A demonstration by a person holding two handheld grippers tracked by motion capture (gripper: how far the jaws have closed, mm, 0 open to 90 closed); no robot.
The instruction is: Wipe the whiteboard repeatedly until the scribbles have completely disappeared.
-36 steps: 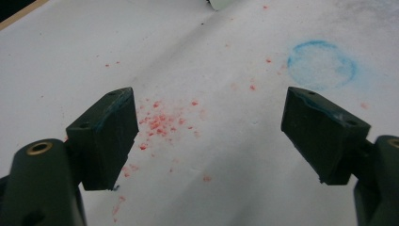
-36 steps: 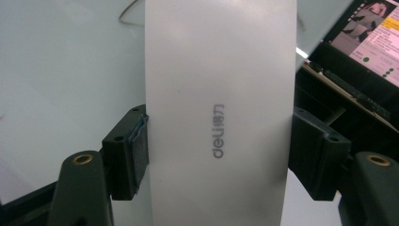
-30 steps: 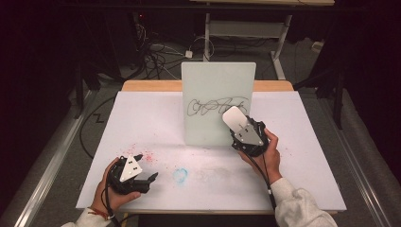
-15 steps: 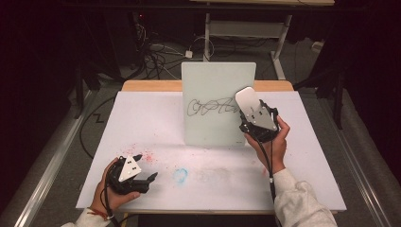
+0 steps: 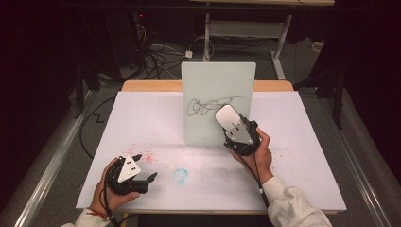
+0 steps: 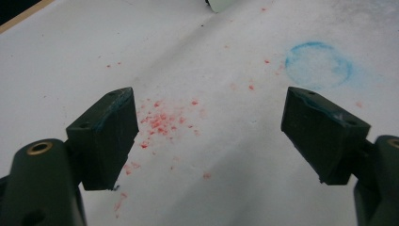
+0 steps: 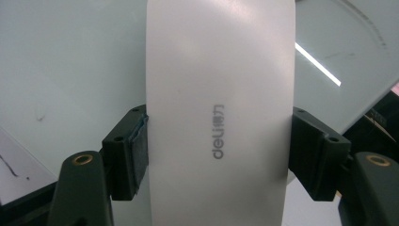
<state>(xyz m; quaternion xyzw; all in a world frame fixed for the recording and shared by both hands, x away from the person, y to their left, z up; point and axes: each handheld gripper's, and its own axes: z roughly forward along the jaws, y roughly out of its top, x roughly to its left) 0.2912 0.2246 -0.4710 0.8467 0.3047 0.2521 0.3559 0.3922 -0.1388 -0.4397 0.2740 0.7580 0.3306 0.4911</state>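
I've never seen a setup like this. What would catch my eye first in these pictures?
Probably the upright whiteboard at the table's far middle, with a black scribble across it. Right in front, the right gripper clamps a white eraser between its fingers, held up at the scribble. Near the front left, the left gripper hangs open over red specks and a blue ring.
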